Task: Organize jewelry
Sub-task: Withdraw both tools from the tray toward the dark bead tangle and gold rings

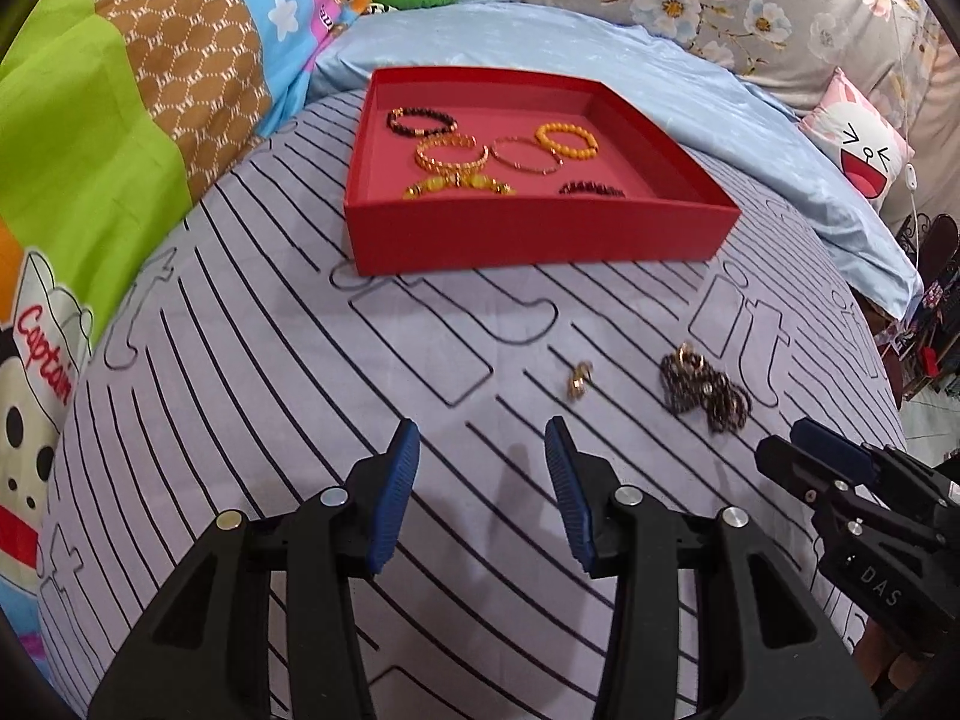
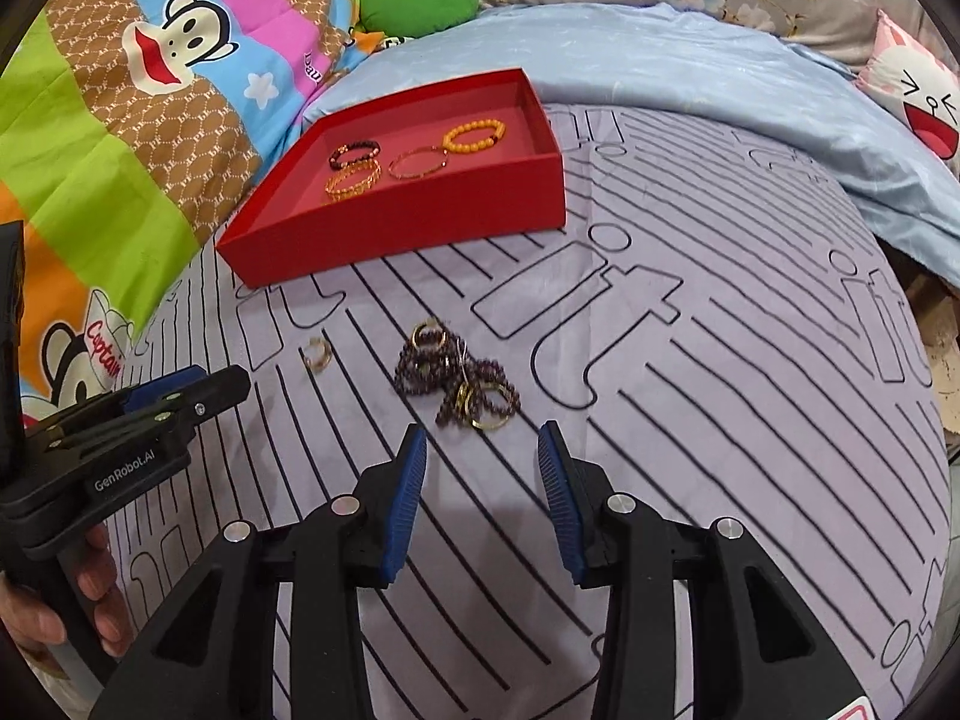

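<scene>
At the bottom of each wrist view, the left gripper (image 1: 480,450) and right gripper (image 2: 482,450) hang parted and empty above the striped bed (image 2: 750,420). Mid-frame lie a gold ring (image 2: 317,353) and tangled dark bracelets (image 2: 459,381), probably awaiting sorting. Beyond, the red tray (image 1: 540,234) holds bracelets spaced apart.

Matt red card tray (image 1: 540,234), glossy beaded bracelets (image 1: 567,141), soft cloth bedsheet (image 1: 300,390)

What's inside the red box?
The red box holds bracelets: a dark beaded one, a gold one, a thin bangle, an orange beaded one, a yellow one and a small dark one. The near wall hides the floor just behind it.
</scene>
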